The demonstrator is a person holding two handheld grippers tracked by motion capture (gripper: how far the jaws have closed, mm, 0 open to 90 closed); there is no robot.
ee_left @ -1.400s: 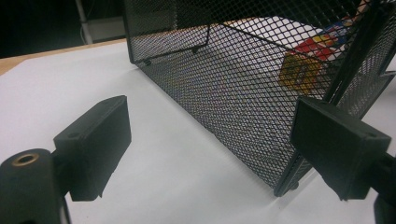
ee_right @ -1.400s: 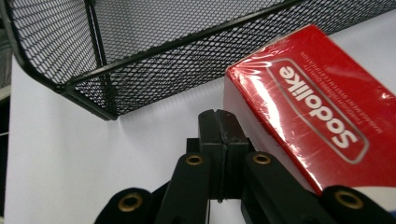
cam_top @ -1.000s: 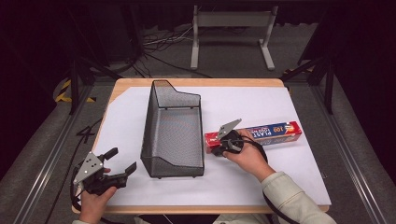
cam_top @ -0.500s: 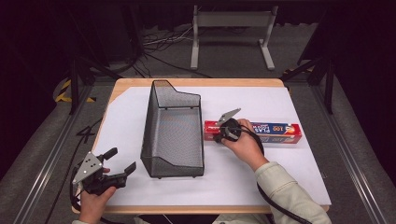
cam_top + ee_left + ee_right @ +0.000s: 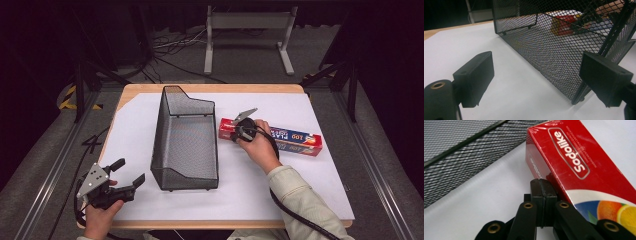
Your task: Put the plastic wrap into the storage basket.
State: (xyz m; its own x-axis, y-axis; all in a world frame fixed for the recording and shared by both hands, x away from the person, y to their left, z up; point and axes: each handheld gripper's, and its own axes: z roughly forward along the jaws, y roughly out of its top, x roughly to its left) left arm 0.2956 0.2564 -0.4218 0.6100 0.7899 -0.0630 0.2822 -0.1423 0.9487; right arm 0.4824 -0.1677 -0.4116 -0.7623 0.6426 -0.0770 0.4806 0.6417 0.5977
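Red wrap box [image 5: 280,137], flat beside basket [image 5: 186,140]

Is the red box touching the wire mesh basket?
Apart. The high view shows a strip of white table cover between the red box and the wire mesh basket; the right gripper view shows that gap too.

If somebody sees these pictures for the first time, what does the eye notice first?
Probably the tall black mesh basket in the middle of the white table. Beside it lies a long red box; the right gripper, jaws shut, is against its near side. The left gripper waits open at the table's near left corner.
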